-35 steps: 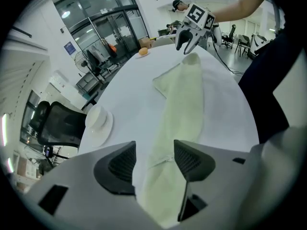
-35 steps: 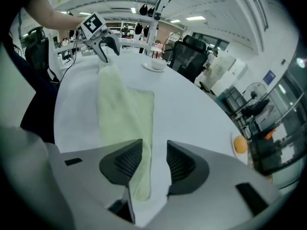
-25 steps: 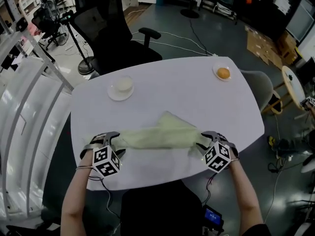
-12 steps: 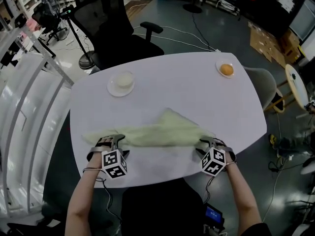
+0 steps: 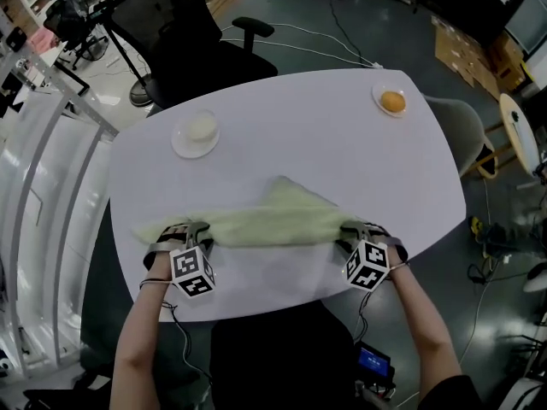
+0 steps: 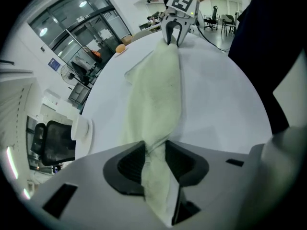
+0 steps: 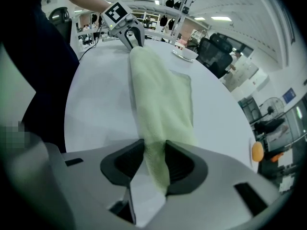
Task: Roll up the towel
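A pale green towel (image 5: 265, 222) lies bunched in a long band across the near part of the white table (image 5: 342, 152). My left gripper (image 5: 190, 234) is at its left end and my right gripper (image 5: 359, 233) at its right end. In the left gripper view the towel (image 6: 156, 92) runs from between my pads (image 6: 132, 162) to the far right gripper (image 6: 173, 32). In the right gripper view the towel (image 7: 160, 97) runs from my pads (image 7: 180, 164) to the left gripper (image 7: 130, 36). Both pairs of jaws have just been closing and now pinch the cloth.
A saucer with a white cup (image 5: 195, 132) sits at the table's back left. A small dish with an orange (image 5: 392, 102) sits at the back right. A black office chair (image 5: 184, 32) stands behind the table, and a white rack (image 5: 43, 195) to the left.
Both grippers have sunk toward the tabletop at the towel's two ends. The towel now lies lower and more stretched between them, with a short tail past the left gripper.
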The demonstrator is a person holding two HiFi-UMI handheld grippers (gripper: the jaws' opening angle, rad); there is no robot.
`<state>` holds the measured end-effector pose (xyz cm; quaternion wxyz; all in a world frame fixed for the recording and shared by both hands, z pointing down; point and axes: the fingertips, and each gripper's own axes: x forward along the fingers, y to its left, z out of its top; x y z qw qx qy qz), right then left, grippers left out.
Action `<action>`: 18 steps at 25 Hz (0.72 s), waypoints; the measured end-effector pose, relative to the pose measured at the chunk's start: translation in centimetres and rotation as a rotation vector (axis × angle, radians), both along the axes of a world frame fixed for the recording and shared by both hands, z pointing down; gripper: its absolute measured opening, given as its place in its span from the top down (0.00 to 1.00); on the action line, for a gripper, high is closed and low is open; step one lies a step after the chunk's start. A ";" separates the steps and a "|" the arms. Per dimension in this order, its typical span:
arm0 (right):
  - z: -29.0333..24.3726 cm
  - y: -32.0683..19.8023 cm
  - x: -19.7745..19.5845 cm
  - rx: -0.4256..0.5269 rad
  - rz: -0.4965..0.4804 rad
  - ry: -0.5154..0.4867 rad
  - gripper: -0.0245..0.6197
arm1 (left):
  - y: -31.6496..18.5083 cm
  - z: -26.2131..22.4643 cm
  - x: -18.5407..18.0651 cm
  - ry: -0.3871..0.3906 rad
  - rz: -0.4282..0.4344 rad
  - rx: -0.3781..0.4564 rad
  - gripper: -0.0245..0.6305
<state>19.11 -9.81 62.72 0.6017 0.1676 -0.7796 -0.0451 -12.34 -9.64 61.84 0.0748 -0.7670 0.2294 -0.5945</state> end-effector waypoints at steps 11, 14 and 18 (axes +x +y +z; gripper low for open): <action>-0.8 -0.4 0.1 0.069 -0.065 0.067 0.90 | -1.1 -1.0 -0.4 -0.047 0.013 0.077 0.85; -1.3 -0.1 0.0 0.080 -0.056 0.070 0.91 | -0.8 -1.6 -0.6 -0.046 0.026 0.083 0.85; -1.7 1.2 0.0 0.086 -0.040 0.079 0.91 | 0.7 -2.0 -0.7 -0.045 0.057 0.069 0.85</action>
